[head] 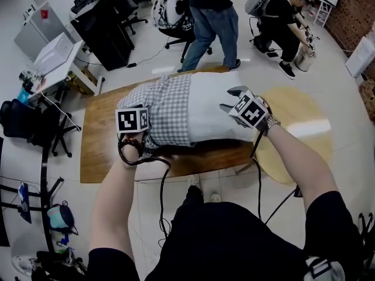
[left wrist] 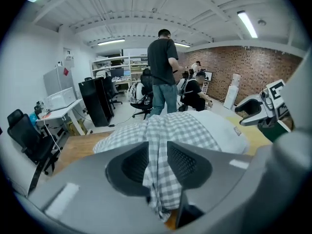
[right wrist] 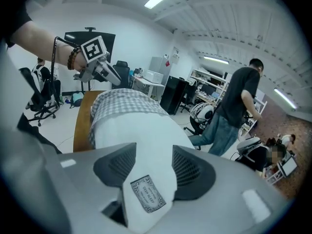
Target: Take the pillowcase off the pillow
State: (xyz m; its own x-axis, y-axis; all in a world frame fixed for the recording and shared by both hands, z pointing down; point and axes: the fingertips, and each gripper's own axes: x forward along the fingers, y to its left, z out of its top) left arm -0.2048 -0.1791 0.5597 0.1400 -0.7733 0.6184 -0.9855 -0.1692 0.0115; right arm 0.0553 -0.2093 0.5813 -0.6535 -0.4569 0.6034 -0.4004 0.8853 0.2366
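Note:
A white pillow (head: 214, 113) lies across the wooden table (head: 99, 139), its left half still inside a grey checked pillowcase (head: 167, 107). My left gripper (head: 149, 129) is at the pillowcase's near left end. In the left gripper view a fold of the checked cloth (left wrist: 165, 130) hangs loosely through the gap of the left gripper (left wrist: 157, 165), whose jaws stand apart. My right gripper (head: 230, 98) is shut on the pillow's bare right corner. In the right gripper view the white corner with a small printed label (right wrist: 148, 194) fills the right gripper (right wrist: 155, 172).
A round light-wood tabletop (head: 299, 122) adjoins the table's right end. One person (head: 214, 16) stands just behind the table and another (head: 284, 16) crouches at the back right. Office chairs and a desk (head: 55, 57) line the left side.

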